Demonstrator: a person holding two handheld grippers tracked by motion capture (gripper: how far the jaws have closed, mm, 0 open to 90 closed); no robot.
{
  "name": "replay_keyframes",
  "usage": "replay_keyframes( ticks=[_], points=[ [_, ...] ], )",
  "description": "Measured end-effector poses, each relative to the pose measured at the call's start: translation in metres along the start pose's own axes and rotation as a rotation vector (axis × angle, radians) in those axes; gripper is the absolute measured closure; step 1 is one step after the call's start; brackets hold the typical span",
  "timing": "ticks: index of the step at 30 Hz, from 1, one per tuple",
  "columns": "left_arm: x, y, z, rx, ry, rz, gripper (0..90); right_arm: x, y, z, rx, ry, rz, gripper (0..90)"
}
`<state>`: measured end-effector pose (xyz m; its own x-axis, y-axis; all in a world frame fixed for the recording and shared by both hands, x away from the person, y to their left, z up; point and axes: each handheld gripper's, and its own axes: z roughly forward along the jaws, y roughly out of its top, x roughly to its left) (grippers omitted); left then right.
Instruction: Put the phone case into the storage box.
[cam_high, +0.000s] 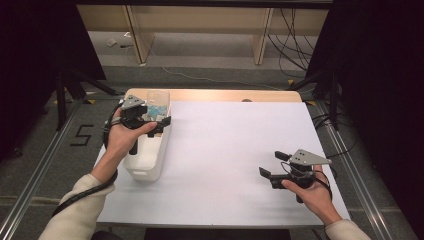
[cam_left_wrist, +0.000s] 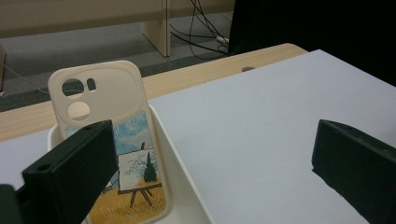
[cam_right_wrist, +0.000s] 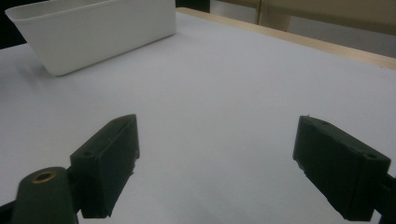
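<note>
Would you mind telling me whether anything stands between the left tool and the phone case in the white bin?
Nothing visible does. The left tool hangs open over the white bin, one jaw right in front of the phone case, which stands upright inside. The bin wall runs beside the case, not across the approach.

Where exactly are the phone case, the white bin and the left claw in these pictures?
phone case (cam_left_wrist: 100, 100): left gripper view, on its cream upper back beside the camera holes.
white bin (cam_right_wrist: 100, 30): right gripper view, on its outer side wall.
left claw (cam_high: 159, 121): high view, midway between its fingertips, over the bin.
</note>
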<state>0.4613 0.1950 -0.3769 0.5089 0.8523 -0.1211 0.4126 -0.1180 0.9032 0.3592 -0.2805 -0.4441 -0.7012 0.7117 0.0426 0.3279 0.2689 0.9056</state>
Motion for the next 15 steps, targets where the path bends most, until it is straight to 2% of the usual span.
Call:
replay_keyframes(
  ticks=[4, 10, 15],
  points=[
    [-0.004, -0.003, -0.006, -0.004, -0.012, 0.011, 0.0, 0.000, 0.000, 0.000, 0.001, -0.002, 0.000, 15.4],
    [-0.016, -0.009, -0.015, -0.008, -0.052, 0.038, 0.0, 0.000, 0.000, 0.001, -0.001, -0.001, 0.004, 15.4],
    [-0.024, -0.013, -0.020, -0.014, -0.079, 0.040, 0.0, 0.000, 0.000, 0.000, -0.001, -0.002, 0.006, 15.4]
  ],
)
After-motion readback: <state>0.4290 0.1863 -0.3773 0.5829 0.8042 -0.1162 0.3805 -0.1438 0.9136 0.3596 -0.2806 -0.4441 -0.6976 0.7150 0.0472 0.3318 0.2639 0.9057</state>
